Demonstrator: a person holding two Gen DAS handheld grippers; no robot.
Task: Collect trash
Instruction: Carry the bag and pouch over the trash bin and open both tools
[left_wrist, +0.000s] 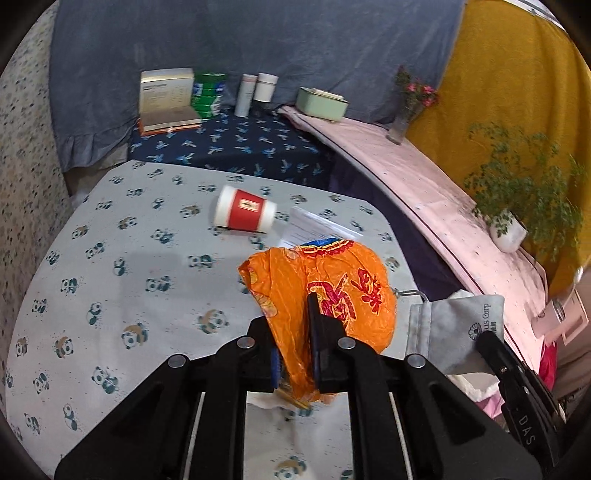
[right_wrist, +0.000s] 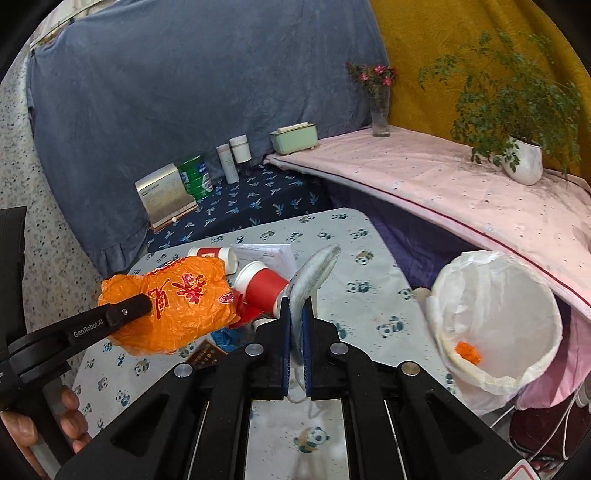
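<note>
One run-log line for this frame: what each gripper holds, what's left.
left gripper: shut on orange bag | right gripper: shut on grey pouch | cups on table | bin: open

The orange bag (left_wrist: 325, 295) hides the left tool's fingertips.

Orange bag (left_wrist: 325, 291): thin crinkled glossy plastic. Grey pouch (right_wrist: 314, 273): soft matt cloth, same for the panda tablecloth (left_wrist: 110, 258). Red cup (left_wrist: 245, 214): smooth paper; bin liner (right_wrist: 495, 314): thin white plastic.

I see soft, even indoor light with faint shadows on the panda-print tablecloth (left_wrist: 110, 258); fisheye bending and dark corners frame both views, edges slightly blurred.
</note>
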